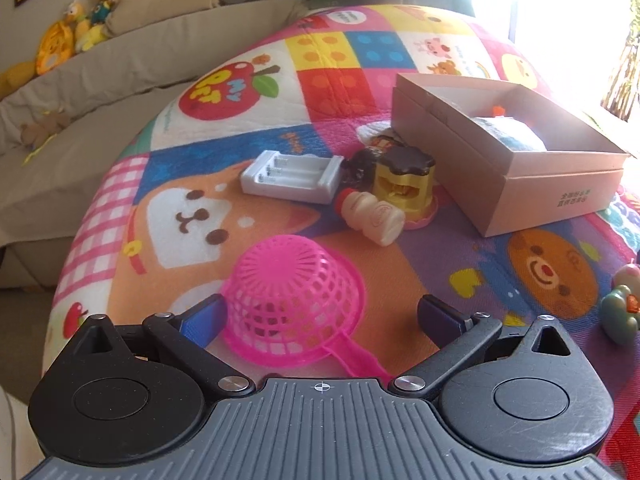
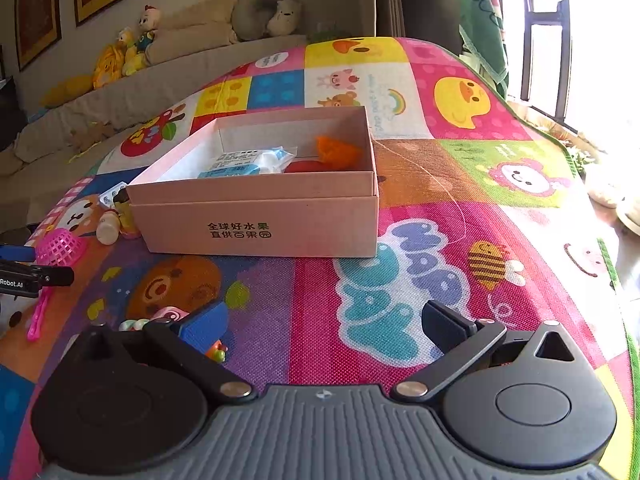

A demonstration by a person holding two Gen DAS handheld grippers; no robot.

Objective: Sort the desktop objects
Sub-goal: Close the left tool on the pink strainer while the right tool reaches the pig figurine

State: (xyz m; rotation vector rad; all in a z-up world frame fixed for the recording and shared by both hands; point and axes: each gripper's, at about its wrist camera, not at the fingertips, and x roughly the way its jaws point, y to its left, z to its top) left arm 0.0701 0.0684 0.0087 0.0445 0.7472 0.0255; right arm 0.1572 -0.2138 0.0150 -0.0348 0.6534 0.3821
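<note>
A pink plastic strainer (image 1: 294,304) lies upside down on the colourful mat, between the fingers of my left gripper (image 1: 320,318), which is open around it without gripping. Beyond it lie a small cream bottle (image 1: 374,216), a white battery charger (image 1: 294,176) and a yellow toy with a brown lid (image 1: 406,180). A pink cardboard box (image 1: 516,184) stands at the right; in the right wrist view the box (image 2: 260,224) holds a blue-white packet (image 2: 248,162) and orange and red items. My right gripper (image 2: 324,326) is open and empty in front of the box.
Small toys lie by my right gripper's left finger (image 2: 168,318) and at the mat's right edge in the left wrist view (image 1: 622,308). A sofa with plush toys (image 1: 80,28) runs along the back. The mat's edge drops off at the right (image 2: 608,264).
</note>
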